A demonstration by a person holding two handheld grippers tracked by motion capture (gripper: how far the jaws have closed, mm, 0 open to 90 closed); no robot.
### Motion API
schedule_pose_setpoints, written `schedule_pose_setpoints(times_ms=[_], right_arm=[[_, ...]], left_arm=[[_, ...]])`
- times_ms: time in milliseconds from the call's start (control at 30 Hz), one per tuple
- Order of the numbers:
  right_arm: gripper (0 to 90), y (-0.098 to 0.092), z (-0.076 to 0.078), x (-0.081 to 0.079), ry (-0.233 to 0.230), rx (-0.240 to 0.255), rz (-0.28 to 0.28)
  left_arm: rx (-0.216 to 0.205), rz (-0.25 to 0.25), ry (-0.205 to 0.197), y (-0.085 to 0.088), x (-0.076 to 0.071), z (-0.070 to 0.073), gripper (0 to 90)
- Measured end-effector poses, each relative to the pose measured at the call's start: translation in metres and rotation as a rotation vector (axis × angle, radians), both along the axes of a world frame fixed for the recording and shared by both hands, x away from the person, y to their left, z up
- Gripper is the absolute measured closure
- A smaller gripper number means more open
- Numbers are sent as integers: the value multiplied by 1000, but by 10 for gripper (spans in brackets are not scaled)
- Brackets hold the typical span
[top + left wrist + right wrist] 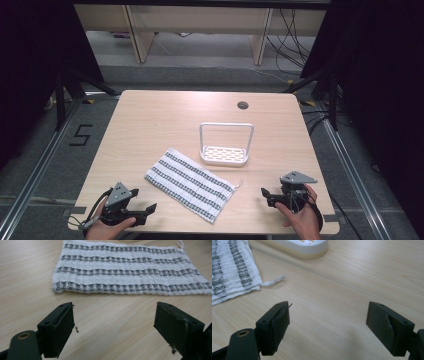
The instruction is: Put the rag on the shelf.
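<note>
The striped cloth [190,184] lies flat at lower centre of the high view, the white rack [224,145] just above it; left gripper [141,210] and right gripper [267,194] flank it, both released and empty; the right gripper view adds the cloth's loose thread [273,281].

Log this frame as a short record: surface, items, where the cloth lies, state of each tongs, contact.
surface: wooden table
items: striped cloth; white rack
cloth: flat, lying diagonally, in front of the rack and apart from it
left tongs: open, nothing between the jaws, near the cloth's left end
right tongs: open, nothing between the jaws, right of the cloth
contact: neither tongs touches the cloth
</note>
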State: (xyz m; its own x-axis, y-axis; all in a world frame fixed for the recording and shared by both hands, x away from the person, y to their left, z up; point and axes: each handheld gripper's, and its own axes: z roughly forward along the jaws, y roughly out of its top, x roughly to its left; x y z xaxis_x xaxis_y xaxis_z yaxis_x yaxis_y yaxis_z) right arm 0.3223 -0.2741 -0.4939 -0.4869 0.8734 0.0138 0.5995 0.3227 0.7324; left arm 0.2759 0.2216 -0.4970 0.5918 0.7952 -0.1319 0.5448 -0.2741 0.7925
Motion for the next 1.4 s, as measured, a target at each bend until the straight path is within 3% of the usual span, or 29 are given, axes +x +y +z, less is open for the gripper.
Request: schedule_pose_setpoints(times_ms=[67,167,200,233,300,333,367,400,533,633,800,867,900,967,1000,1133,1167,1233,1267,1300,1367,1400], right_arm=[[206,1,0,0,26,23,-5],[226,1,0,-1,18,22,2],[240,1,0,0,-13,7,21],[253,2,2,-1,2,16,12],[258,2,2,-1,-12,3,22],[272,4,4,-2,-6,27,26],[272,4,4,-2,-6,27,26],[288,6,5,-1,-12,31,52],[312,12,6,-3,-10,43,70],[337,18,8,-3,-11,47,101],[378,32,11,-1,-7,48,157],[395,38,12,1,-8,46,182],[403,41,11,3,-27,38,200],[407,43,12,3,-23,31,211],[426,51,10,5,-25,31,247],[449,59,8,7,-4,27,282],[457,61,7,8,-8,13,295],[467,64,5,11,-15,6,301],[471,66,5,11,-11,7,299],[471,66,5,11,-11,7,299],[482,70,3,16,-14,-2,318],[483,72,3,16,-1,-9,313]], left_arm=[[-10,-4,-10,-5,-1,0,156],[15,-40,-8,-9,-3,1,156],[9,-42,-11,-11,-3,1,160],[11,-47,-8,-13,-4,1,163],[-10,-41,-6,-17,-6,1,168],[-16,-60,-8,-21,-7,0,169],[5,-79,-6,-22,-7,1,169],[-13,-74,-12,-27,-9,0,176],[3,-110,-17,-36,-12,1,191],[-25,-103,-11,-43,-12,1,204],[-45,-146,-3,-60,-14,1,248],[-55,-189,-3,-73,-16,-1,262],[-28,-207,-5,-75,-15,0,269],[-40,-216,-4,-82,-17,-1,288],[-43,-249,-2,-92,-18,-2,309],[-19,-300,-5,-105,-17,-2,331],[-1,-325,-10,-116,-16,-2,331],[40,-342,-20,-122,-14,-2,322],[6,-334,-13,-128,-15,-4,324],[6,-334,-13,-128,-15,-4,332],[64,-386,-13,-134,-12,-3,341],[27,-366,-11,-138,-13,-5,349]])
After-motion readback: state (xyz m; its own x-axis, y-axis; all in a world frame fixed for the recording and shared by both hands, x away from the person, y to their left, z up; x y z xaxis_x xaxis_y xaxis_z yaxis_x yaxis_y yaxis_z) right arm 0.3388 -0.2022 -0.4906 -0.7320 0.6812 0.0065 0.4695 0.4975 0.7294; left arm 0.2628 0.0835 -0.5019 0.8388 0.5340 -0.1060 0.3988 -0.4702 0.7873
